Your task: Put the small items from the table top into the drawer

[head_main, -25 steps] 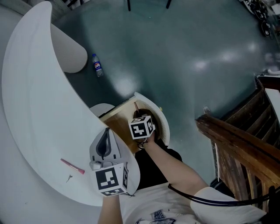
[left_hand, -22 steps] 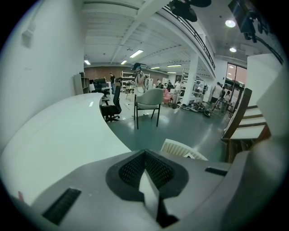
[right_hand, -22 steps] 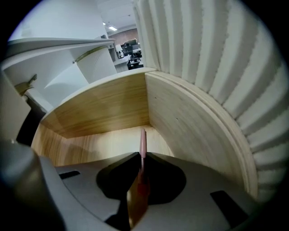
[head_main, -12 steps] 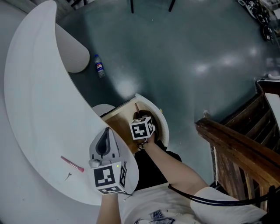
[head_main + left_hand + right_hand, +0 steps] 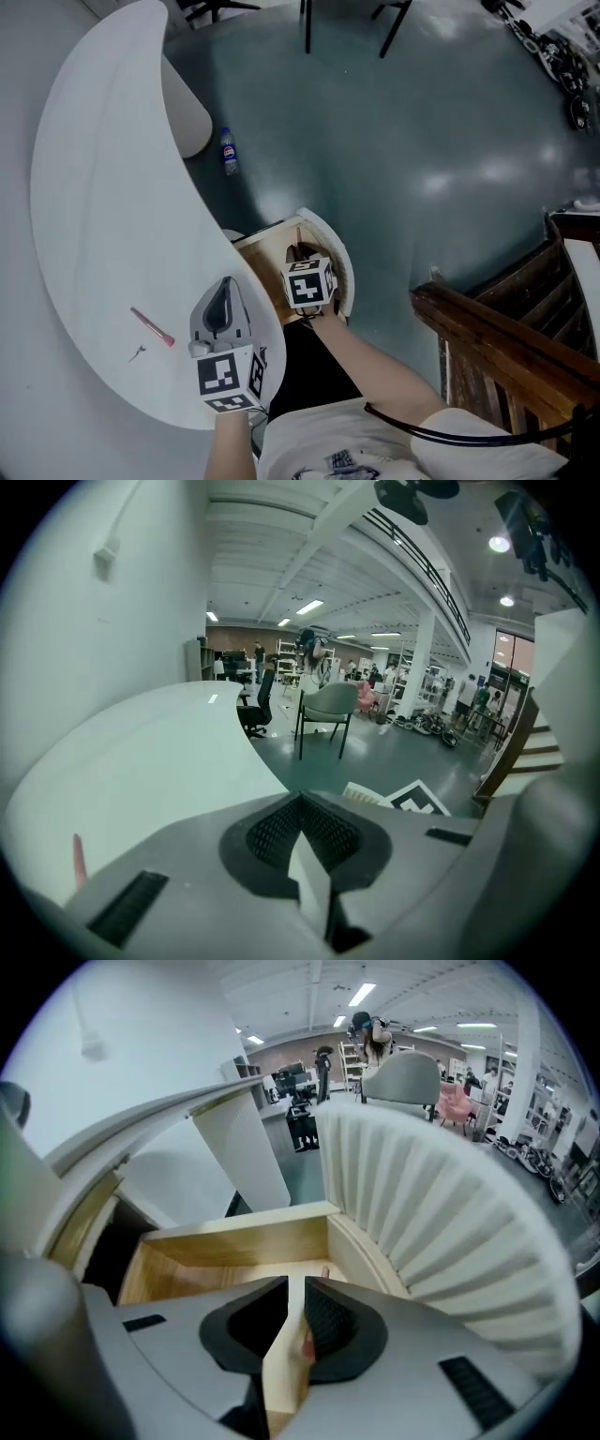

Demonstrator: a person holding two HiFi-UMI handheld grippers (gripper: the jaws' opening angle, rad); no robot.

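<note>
A pink stick point(image 5: 150, 328) is seen lying on the white table point(image 5: 94, 187). A tiny thing point(image 5: 138, 352) lies just beside it, too small to be made out. The stick looks thin and light and may roll, so it is best pinched across its middle. The left gripper point(image 5: 301, 799) is held near it, closed on nothing. The right gripper point(image 5: 298, 1283) is held over the open drawer point(image 5: 234, 1241), jaws a little apart. A pink bit point(image 5: 305, 1342) in the gap seems to lie in the drawer.

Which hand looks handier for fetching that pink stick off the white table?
Left, probably: the left hand-held gripper is over the table near the pink stick; the right hand-held gripper is over the open drawer.
</note>
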